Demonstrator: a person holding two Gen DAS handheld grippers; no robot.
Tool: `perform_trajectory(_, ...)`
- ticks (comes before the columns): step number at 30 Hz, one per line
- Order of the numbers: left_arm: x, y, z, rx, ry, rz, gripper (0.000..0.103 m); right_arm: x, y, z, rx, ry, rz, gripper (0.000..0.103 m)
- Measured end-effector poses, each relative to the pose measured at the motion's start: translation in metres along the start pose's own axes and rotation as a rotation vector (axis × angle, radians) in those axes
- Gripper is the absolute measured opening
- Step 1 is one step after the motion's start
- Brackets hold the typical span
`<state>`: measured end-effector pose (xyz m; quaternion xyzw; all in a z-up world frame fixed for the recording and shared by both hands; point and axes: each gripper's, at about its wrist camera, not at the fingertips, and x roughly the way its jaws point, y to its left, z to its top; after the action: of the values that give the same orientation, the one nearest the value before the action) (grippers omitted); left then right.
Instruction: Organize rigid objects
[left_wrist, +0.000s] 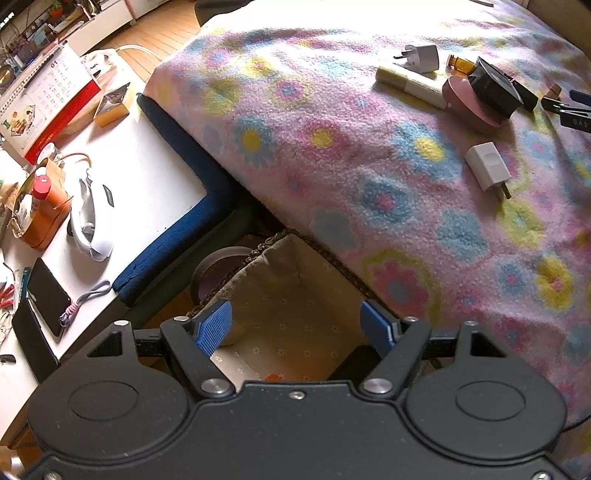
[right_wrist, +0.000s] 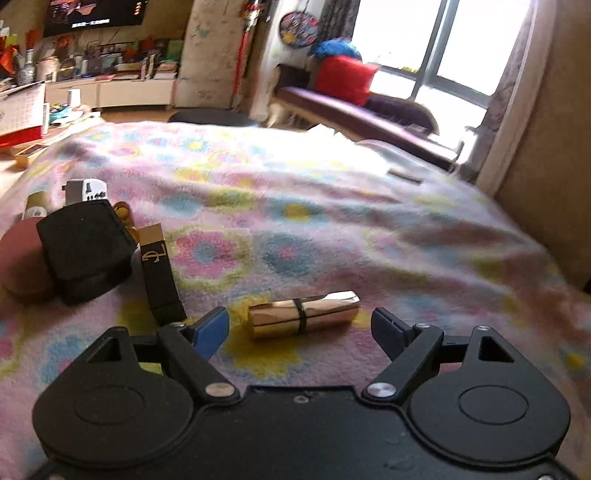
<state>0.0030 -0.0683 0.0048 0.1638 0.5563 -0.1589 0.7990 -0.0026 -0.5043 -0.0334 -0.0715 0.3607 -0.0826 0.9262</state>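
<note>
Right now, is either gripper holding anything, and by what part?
Nothing is held. The left gripper is open over the fabric basket. The right gripper is open, with the gold lipstick tube lying on the blanket between its jaws, ungripped.

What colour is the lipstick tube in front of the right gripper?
Shiny gold with a thin black band: lipstick tube, clearest in the right wrist view.

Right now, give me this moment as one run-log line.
left gripper: open, empty, over basket | right gripper: open, gold lipstick tube lying between fingers, ungrasped | blanket: items remain
</note>
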Motion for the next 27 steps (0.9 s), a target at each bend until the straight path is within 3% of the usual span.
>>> perform_trajectory(5, 0.002, -0.002, 0.000, 0.003, 0.006, 0.007, 0.073, 0.012, -0.002, 0.007, -0.028, 0.003, 0.027, 0.081)
perform_trajectory(7, 0.002, -0.003, 0.000, 0.007, 0.006, 0.010, 0.073, 0.015, -0.003, 0.005, -0.021, 0.011, 0.068, 0.062)
perform_trajectory(8, 0.002, -0.003, 0.000, 0.009, 0.005, 0.012, 0.073, 0.015, -0.004, 0.004, -0.010, 0.011, 0.086, 0.044)
perform_trajectory(10, 0.002, -0.004, 0.000, 0.012, 0.002, 0.016, 0.073, 0.010, -0.004, 0.001, 0.024, 0.003, 0.086, 0.036)
perform_trajectory(16, 0.004, -0.010, 0.000, 0.030, 0.010, 0.027, 0.073, 0.006, -0.011, -0.005, 0.094, 0.017, 0.006, 0.037)
perform_trajectory(21, 0.001, -0.011, -0.001, 0.031, 0.002, 0.021, 0.074, -0.004, -0.025, -0.014, 0.226, 0.034, -0.097, 0.037)
perform_trajectory(23, 0.002, -0.010, 0.000, 0.027, 0.007, 0.018, 0.074, -0.011, -0.030, -0.021, 0.284, 0.039, -0.152, 0.037)
perform_trajectory(27, 0.001, -0.011, 0.000, 0.032, 0.009, 0.003, 0.074, -0.030, -0.041, -0.036, 0.475, 0.053, -0.368, 0.042)
